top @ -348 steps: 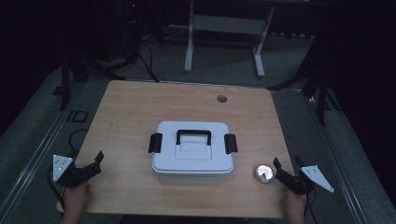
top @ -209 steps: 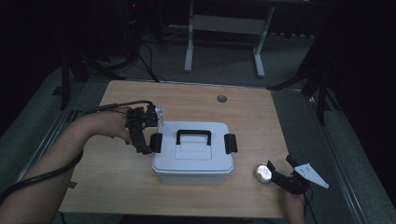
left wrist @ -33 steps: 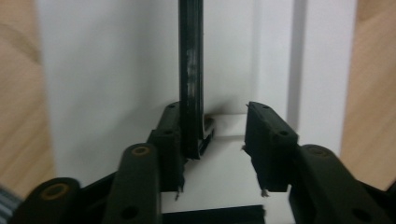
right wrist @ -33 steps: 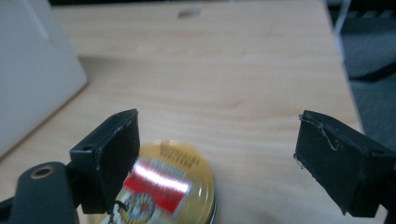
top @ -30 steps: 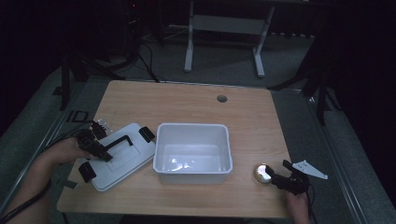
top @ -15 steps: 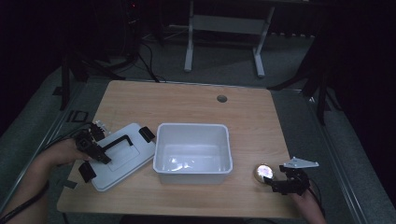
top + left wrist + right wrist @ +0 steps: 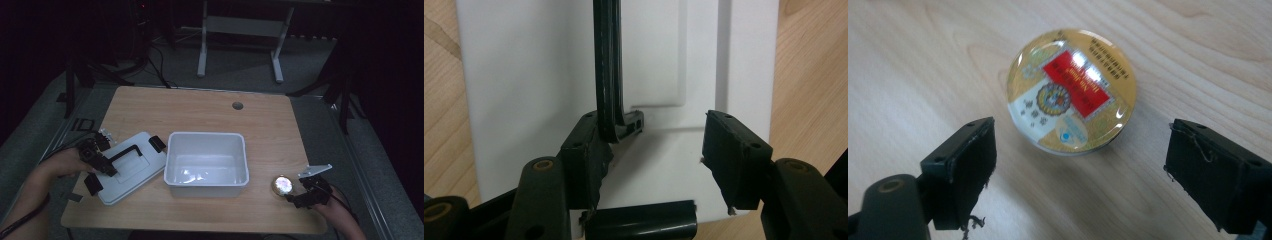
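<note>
A white lid [image 7: 131,167] [image 7: 524,75] with a black handle [image 7: 125,151] [image 7: 606,65] lies flat on the table, left of the open white box [image 7: 206,135]. My left gripper [image 7: 97,157] [image 7: 654,145] hovers over the lid's near end. Its jaws have just been opening and stand apart, with the handle's end beside one pad [image 7: 584,165] but not squeezed. A round gold tin with a red label [image 7: 282,185] [image 7: 1072,90] rests on the wood right of the box. My right gripper [image 7: 295,199] [image 7: 1080,150] is open just above it, one jaw on each side.
The wooden table [image 7: 200,110] has a round cable hole [image 7: 237,105] at the back. Black latch clips [image 7: 156,143] [image 7: 644,227] sit at the lid's ends. The box is bare inside. Dark stands and cables ring the floor behind the table.
In the oldest frames the lid sat on the box; it now lies to the box's left. Over the last second my right gripper has lifted slightly by the tin. The left hand stayed put.
</note>
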`<action>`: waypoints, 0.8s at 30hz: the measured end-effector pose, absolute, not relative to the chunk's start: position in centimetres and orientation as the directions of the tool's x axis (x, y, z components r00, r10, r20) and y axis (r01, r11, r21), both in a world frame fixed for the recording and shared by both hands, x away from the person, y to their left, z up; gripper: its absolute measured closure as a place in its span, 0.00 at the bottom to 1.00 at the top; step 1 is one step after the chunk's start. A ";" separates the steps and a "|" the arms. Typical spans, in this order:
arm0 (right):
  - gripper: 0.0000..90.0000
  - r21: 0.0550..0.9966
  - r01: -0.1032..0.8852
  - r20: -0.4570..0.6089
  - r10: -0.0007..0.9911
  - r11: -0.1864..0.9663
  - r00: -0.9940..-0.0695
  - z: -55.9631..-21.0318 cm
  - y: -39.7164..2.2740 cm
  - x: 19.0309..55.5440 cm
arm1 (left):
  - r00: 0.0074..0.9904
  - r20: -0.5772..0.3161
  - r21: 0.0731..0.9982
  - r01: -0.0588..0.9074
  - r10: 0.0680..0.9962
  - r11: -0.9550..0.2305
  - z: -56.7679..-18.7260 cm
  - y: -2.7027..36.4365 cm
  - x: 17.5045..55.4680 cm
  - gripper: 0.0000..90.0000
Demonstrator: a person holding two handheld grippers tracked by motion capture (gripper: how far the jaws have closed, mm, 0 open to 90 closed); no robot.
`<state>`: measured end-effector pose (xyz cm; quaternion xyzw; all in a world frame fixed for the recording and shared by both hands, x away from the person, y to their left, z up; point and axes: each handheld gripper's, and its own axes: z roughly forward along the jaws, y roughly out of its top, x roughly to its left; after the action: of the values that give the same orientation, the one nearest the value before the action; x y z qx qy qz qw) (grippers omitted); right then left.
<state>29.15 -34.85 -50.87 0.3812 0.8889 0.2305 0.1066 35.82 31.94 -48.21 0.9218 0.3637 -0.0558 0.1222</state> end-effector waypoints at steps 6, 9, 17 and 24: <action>0.14 0.387 0.614 -0.008 0.668 0.688 -0.744 -50.4 -34.6 30.2 | 0.729 -0.187 0.173 0.685 0.659 -0.708 -48.1 31.9 35.9 0.47; 0.13 0.320 0.613 0.011 0.644 0.723 -0.765 -50.0 -34.3 30.7 | 0.732 -0.188 0.173 0.681 0.655 -0.711 -47.9 31.9 36.0 0.47; 0.13 0.186 0.564 -0.006 0.575 0.804 -0.818 -49.4 -33.2 31.7 | 0.734 -0.190 0.163 0.679 0.653 -0.716 -47.9 31.8 36.0 0.47; 0.15 0.136 0.519 -0.029 0.527 0.844 -0.849 -49.2 -32.2 32.7 | 0.734 -0.189 0.160 0.678 0.652 -0.717 -47.8 31.9 35.9 0.47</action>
<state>32.75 -32.19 -49.20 0.2725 0.9596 0.0616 0.0328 35.92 31.88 -47.82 0.9247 0.3598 -0.0594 0.1096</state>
